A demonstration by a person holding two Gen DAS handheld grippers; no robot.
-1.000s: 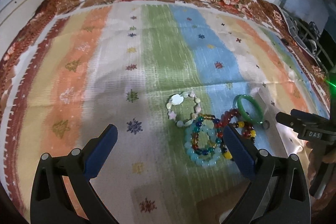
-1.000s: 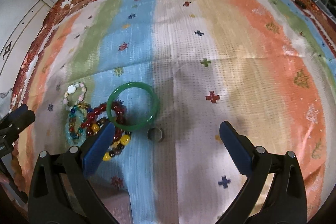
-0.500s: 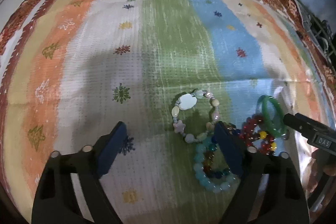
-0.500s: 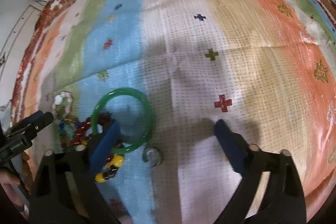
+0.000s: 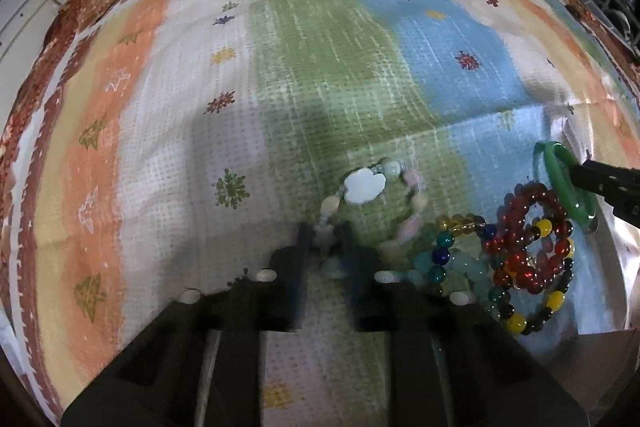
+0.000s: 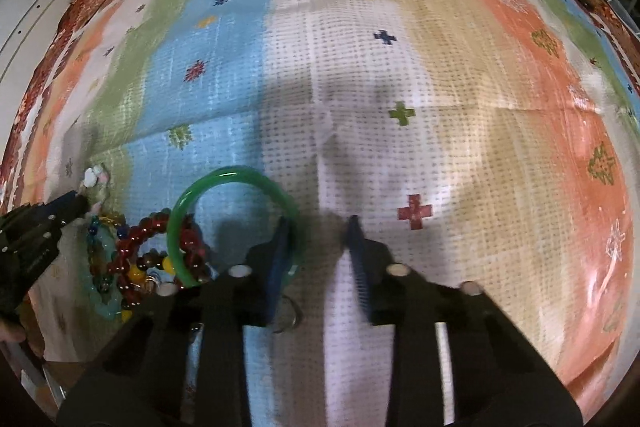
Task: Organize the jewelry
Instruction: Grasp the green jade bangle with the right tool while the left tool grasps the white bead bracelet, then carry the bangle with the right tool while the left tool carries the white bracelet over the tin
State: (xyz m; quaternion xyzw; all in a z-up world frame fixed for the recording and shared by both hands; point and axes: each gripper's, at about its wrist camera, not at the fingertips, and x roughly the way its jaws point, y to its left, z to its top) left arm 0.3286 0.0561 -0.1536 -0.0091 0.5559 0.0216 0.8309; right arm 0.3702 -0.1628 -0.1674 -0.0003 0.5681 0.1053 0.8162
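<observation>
Shell bracelet (image 5: 372, 203) sat lower center, left claw (image 5: 325, 247) nearly closed, pinching its near beads. Right claw (image 6: 318, 247) narrowed, left finger inside green bangle (image 6: 228, 223), grip unclear.

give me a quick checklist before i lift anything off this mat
1. Left claw shut on the shell bracelet: ok, its fingers pinch the near beads, though the view is blurred.
2. Shell bracelet free of the multicolour bead bracelet: not ok, they lie against each other.
3. Right claw straddling the green bangle rim: ok, jaws open with the rim between them.
4. Green bangle free of the red bead bracelet: not ok, it rests over it.
5. Small ring clear of the right claw: cannot tell, partly hidden under a finger.
</observation>
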